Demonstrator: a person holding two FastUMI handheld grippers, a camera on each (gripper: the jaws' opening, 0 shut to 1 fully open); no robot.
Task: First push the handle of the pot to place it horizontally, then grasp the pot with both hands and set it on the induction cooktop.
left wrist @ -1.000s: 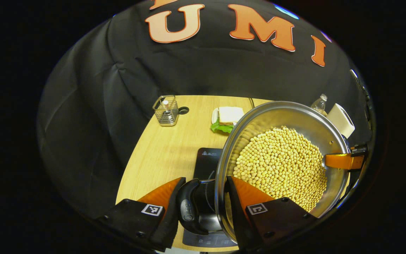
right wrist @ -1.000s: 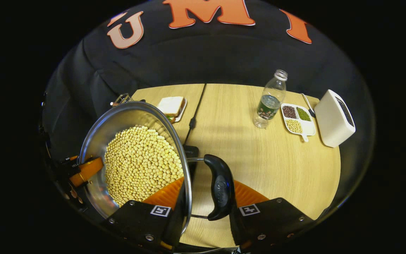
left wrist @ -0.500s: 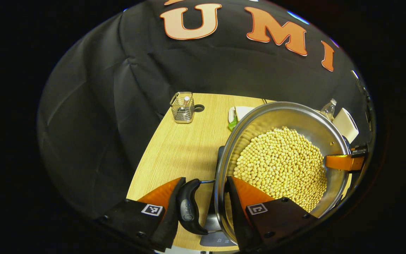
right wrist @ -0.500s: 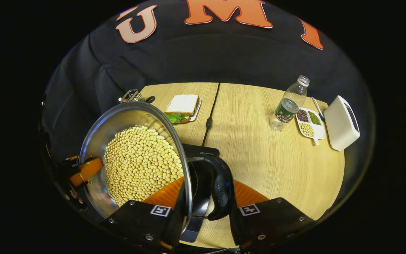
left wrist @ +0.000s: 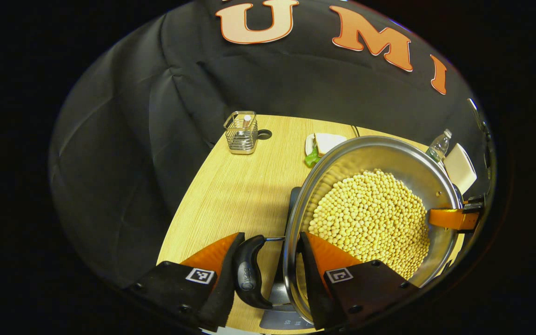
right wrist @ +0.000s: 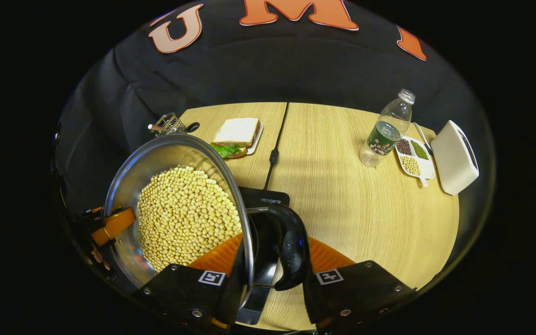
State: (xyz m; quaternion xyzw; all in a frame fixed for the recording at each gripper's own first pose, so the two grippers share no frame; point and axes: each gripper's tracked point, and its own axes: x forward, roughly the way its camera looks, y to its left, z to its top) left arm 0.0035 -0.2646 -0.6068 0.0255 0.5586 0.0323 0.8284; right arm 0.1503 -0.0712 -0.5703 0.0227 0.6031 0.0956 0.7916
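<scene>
A steel pot (left wrist: 379,151) full of yellow soybeans (left wrist: 370,214) hangs between both grippers above the black induction cooktop (left wrist: 293,201). In the left gripper view my left gripper (left wrist: 268,270) is shut across the pot's left side. One finger is outside the black handle (left wrist: 248,274) and the other is inside the rim. In the right gripper view my right gripper (right wrist: 272,265) is shut the same way on the pot's (right wrist: 156,158) right handle (right wrist: 291,249). The cooktop (right wrist: 268,201) shows under and right of the pot. Whether the pot touches it is hidden.
On the wooden table (right wrist: 342,209) stand a wire basket (left wrist: 241,132), a sandwich on a plate (right wrist: 237,132), a water bottle (right wrist: 385,130), a divided dish of beans (right wrist: 412,156) and a white box (right wrist: 456,156). A black cable (right wrist: 275,153) runs back from the cooktop.
Both grippers have carried the pot leftward over the cooktop. More of the cooktop now shows on the pot's right side and less on its left. The grips are unchanged.
</scene>
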